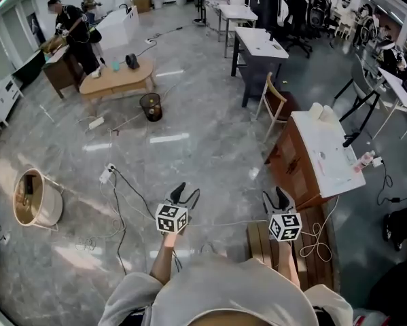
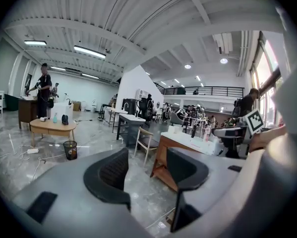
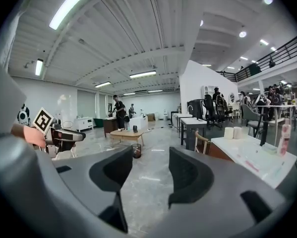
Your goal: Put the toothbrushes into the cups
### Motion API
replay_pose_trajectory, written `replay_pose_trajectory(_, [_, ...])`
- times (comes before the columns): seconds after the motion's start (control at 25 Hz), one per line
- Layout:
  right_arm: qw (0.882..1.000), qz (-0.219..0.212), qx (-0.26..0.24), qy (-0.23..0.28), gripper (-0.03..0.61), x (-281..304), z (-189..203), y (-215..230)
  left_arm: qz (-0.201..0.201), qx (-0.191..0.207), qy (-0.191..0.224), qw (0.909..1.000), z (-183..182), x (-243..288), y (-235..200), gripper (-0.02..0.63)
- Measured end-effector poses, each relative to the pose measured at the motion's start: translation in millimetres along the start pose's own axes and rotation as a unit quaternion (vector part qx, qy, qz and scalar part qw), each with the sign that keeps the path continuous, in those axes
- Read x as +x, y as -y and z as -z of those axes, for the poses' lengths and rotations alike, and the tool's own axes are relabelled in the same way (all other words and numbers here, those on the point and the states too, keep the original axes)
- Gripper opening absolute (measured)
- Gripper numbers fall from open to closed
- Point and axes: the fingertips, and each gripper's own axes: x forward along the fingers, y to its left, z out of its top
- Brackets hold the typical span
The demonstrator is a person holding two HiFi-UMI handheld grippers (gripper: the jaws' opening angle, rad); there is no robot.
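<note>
Both grippers are held out in front of the person over the grey floor. My left gripper (image 1: pixel 188 190) (image 2: pixel 147 170) stands open with nothing between its jaws. My right gripper (image 1: pixel 274 194) (image 3: pixel 150 170) is open and empty too. Ahead to the right stands a white-topped wooden cabinet (image 1: pixel 339 175) (image 3: pixel 267 172). Two white cylinders (image 1: pixel 323 112) (image 3: pixel 234 132), perhaps cups, sit at its far end. A thin pink item (image 3: pixel 252 165) lies on the top, too small to identify. I cannot make out any toothbrush for certain.
A wooden chair (image 1: pixel 276 100) stands beside the cabinet, with a slatted wooden bench (image 1: pixel 312 250) below my right gripper. Cables (image 1: pixel 115 182) trail across the floor. Further off are a bin (image 1: pixel 151 106), a low wooden table (image 1: pixel 118 79), a round tub (image 1: pixel 34 197), desks (image 1: pixel 261 43) and a person (image 1: pixel 74 32).
</note>
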Motion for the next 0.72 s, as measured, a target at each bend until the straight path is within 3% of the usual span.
replay_pose_trajectory(0.36, [1.000, 0.006, 0.010, -0.015, 0.213, 87.4, -13.1, 8.2, 0.008, 0.008, -0.012, 0.9999, -31.6, 62.0, -64.7, 0.236])
replay_pose_trajectory(0.72, [1.000, -0.005, 0.019, -0.022, 0.213, 180.6, -24.9, 35.5, -0.012, -0.002, -0.021, 0.9997, -48.1, 123.1, -122.1, 0.236])
